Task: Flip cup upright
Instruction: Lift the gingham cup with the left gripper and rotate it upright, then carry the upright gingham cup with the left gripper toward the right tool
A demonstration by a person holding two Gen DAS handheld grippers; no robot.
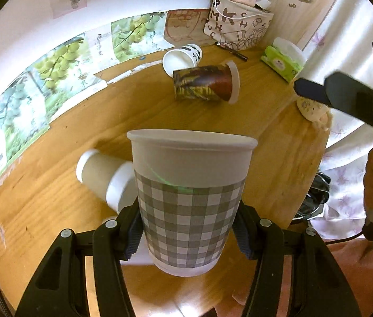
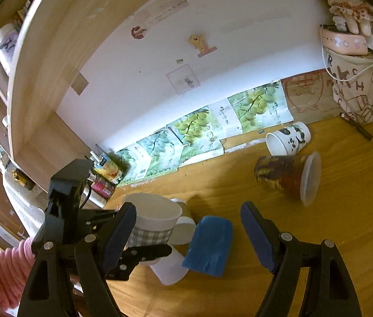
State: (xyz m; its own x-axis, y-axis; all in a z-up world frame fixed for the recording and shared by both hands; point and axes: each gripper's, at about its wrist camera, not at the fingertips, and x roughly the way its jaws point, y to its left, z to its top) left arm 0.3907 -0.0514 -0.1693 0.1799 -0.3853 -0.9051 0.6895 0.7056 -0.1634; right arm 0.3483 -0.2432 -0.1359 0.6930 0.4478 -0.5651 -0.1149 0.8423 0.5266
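Observation:
My left gripper (image 1: 187, 227) is shut on a grey checked paper cup (image 1: 190, 198), holding it upright, mouth up, just above the wooden table (image 1: 54, 185). The same cup shows in the right wrist view (image 2: 152, 224) between the left gripper's fingers. My right gripper (image 2: 189, 227) is open and empty over the table; it also shows at the right of the left wrist view (image 1: 318, 89). A brown cup (image 1: 104, 177) lies on its side behind the held cup. A dark pictured cup (image 1: 205, 83) and a panda cup (image 1: 183, 58) lie on their sides farther back.
A blue cup (image 2: 209, 248) lies on its side between my right fingers' view. A green tissue pack (image 1: 283, 62), a printed bag (image 1: 239, 23) and a pen (image 1: 232, 51) sit at the table's back right. Grape posters (image 2: 194, 134) line the wall. The table's right edge is close.

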